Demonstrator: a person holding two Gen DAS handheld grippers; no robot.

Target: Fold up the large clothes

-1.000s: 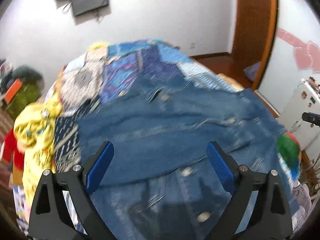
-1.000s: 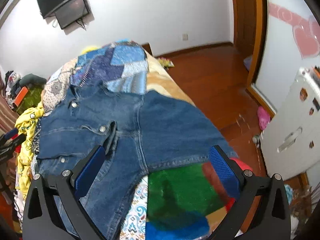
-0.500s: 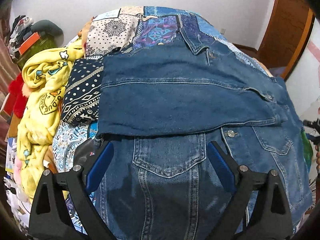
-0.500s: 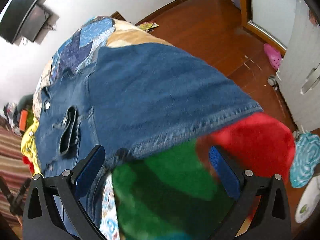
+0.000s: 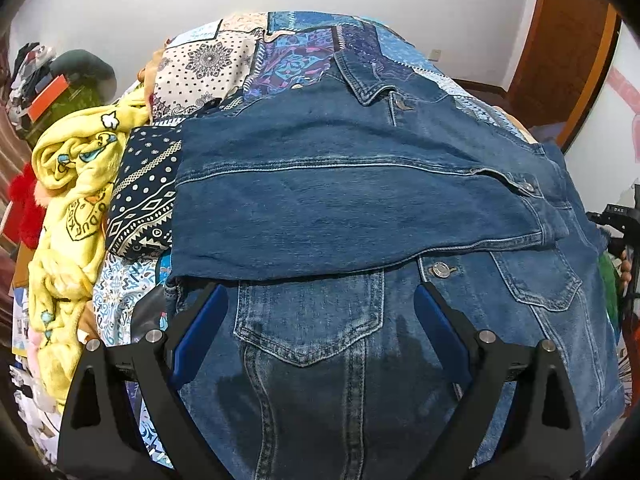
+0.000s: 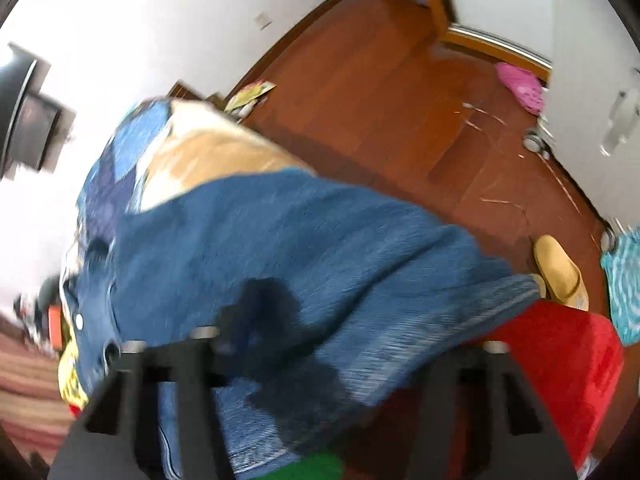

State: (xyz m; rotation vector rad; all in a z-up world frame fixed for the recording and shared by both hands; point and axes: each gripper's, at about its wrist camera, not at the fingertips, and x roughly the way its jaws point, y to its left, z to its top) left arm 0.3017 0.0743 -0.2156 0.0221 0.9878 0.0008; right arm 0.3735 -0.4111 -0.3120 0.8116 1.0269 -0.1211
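A blue denim jacket (image 5: 340,208) lies spread on the patchwork-covered bed, one sleeve folded across its chest. My left gripper (image 5: 320,320) is open and empty, hovering low over the jacket's lower front pocket. In the blurred right wrist view the jacket's other sleeve (image 6: 288,248) hangs over the bed's right edge. My right gripper (image 6: 320,344) is right down at that sleeve; its fingertips are hidden in or behind the cloth, and I cannot tell how its jaws stand.
A yellow blanket (image 5: 68,216) and a red item lie at the bed's left. A red and green cushion (image 6: 560,364) sits under the sleeve. Wooden floor (image 6: 400,92) with a slipper (image 6: 560,276) and pink item lies to the right.
My left gripper has come lower and nearer over the jacket front. My right gripper has dropped down onto the hanging sleeve, and its blue pads are now out of sight.
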